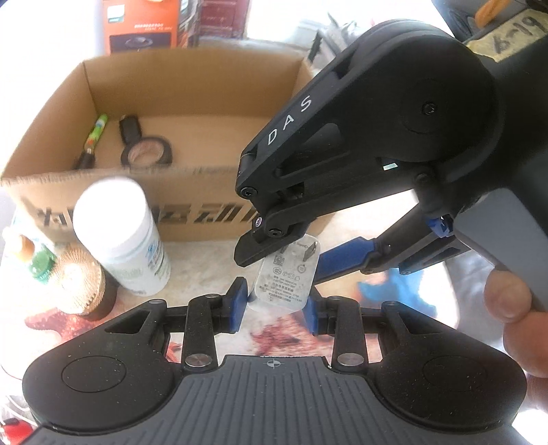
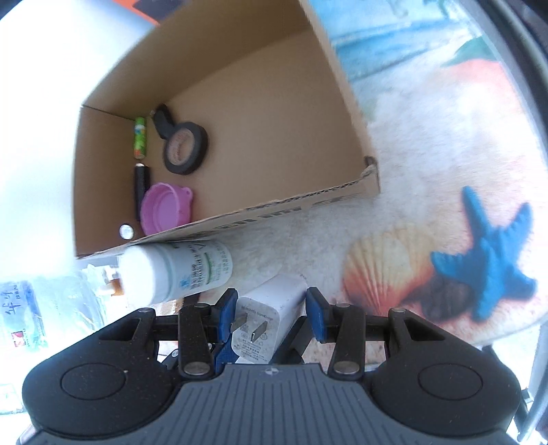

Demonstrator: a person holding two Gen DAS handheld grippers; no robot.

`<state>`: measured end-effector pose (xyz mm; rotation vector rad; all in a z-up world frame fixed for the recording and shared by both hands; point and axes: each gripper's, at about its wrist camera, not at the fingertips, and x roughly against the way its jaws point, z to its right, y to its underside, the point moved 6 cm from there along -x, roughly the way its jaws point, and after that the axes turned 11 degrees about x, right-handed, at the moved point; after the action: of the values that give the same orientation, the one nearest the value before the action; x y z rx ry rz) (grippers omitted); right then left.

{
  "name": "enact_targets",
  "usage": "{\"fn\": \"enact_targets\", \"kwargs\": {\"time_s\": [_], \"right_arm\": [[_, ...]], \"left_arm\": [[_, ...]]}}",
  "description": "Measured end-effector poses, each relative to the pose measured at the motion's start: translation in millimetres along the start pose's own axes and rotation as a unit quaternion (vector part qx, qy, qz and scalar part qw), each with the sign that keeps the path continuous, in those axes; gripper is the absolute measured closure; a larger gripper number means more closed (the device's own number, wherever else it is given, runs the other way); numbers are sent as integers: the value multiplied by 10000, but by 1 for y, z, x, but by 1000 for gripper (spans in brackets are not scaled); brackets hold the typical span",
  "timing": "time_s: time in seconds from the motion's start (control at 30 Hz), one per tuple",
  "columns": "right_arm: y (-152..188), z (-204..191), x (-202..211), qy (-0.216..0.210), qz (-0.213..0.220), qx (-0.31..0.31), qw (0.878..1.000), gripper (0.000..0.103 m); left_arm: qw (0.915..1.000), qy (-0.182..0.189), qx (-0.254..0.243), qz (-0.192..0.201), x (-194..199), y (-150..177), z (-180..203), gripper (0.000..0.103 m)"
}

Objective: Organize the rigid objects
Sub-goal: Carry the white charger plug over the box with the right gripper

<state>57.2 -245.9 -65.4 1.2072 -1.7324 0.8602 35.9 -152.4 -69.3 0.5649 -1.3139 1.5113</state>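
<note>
A white wall charger [image 1: 284, 280] with two metal prongs sits between the blue pads of my left gripper [image 1: 275, 303], whose jaws stand open around it. My right gripper [image 2: 270, 311] comes in from the upper right in the left wrist view; its jaws also straddle the charger [image 2: 265, 325] with gaps on both sides. An open cardboard box [image 1: 102, 195] stands behind, holding a black tape roll [image 2: 185, 147], a green tube [image 2: 139, 137], a purple lid [image 2: 167, 208] and a black pen-like item [image 2: 141, 185]. A white bottle [image 1: 126, 239] stands by the box's front wall.
A small green-capped bottle [image 1: 39, 265] and a ribbed brown jar [image 1: 82, 291] stand left of the white bottle. The surface is a beach-print mat with a shell [image 2: 387, 274] and a blue starfish [image 2: 489, 260]. An orange carton [image 1: 144, 24] stands behind the box.
</note>
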Motion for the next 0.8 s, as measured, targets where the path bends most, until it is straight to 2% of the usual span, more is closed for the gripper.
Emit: {"fn": "enact_targets", "kwargs": {"time_s": [0.17,0.37,0.5,0.8], "right_arm": [[-7,-24,48,43,396,228,9989,57],[-54,-54,73,-192,760,642,9949,57],[-96,-69,64,-340,705,937,9925,56],[-166,-86,-1,-237,213,1664,9855,57]], "left_arm": [[9994,159,-186,244,34,-26,13,70],[9974,-5,-141,709,47,-79,13,70],[9962,-165,136,840,32,-114,4,69],[9925,-477,1039,432,-32,-165,-22,69]]}}
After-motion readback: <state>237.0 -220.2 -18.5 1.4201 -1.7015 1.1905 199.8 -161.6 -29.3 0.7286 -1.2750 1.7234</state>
